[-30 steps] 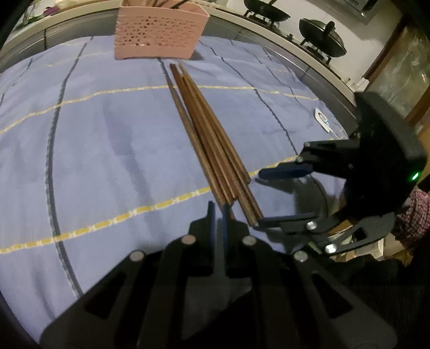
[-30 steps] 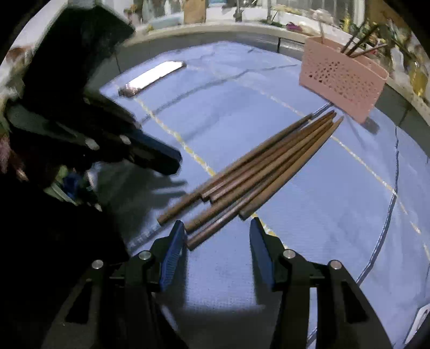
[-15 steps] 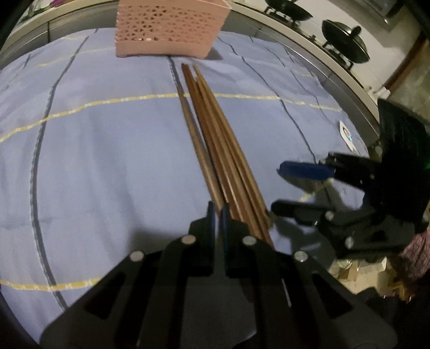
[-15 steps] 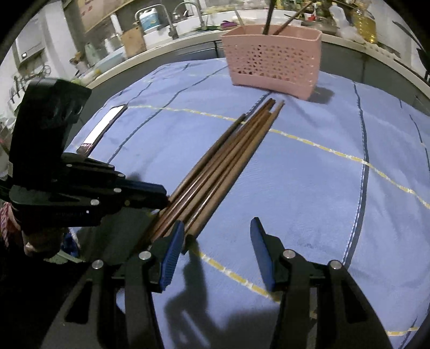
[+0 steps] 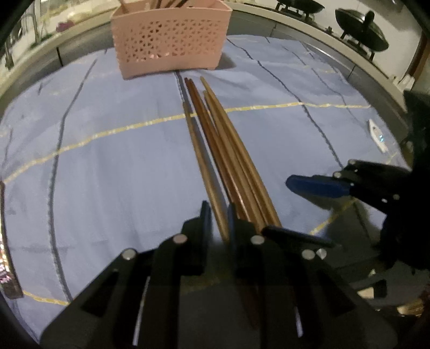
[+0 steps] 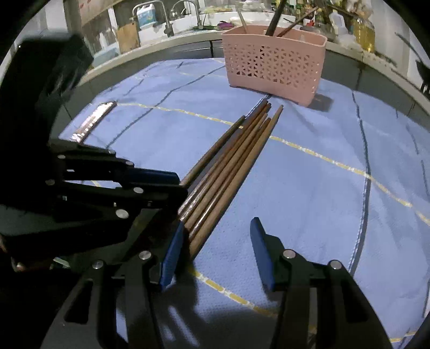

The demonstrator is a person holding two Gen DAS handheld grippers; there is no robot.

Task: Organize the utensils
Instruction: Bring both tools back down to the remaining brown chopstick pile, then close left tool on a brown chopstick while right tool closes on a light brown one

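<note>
Several brown wooden chopsticks [image 5: 223,150] [image 6: 231,166] lie in a bundle on the blue cloth, tips toward a pink perforated basket [image 5: 172,40] [image 6: 274,64] that holds more utensils. My left gripper [image 5: 218,214] [image 6: 178,185] is at the bundle's near end. Its jaws are opening, a narrow gap apart, and the leftmost chopstick's end lies between them without being pressed. My right gripper [image 6: 217,228] [image 5: 276,206] stands open just right of the left one. The ends of the other chopsticks lie between its blue pads [image 6: 172,255], close to the left one.
The blue cloth [image 5: 107,174] with yellow and dark lines covers the counter. A phone [image 6: 92,122] lies flat at its left side, a small white object [image 5: 377,135] at its right edge. Black woks [image 5: 360,29] sit on a stove behind, a sink and taps [image 6: 172,18] beyond the basket.
My left gripper slid toward the chopstick ends and its shut jaws parted around the leftmost stick. The right gripper rolled and closed in on the bundle's near ends, staying open.
</note>
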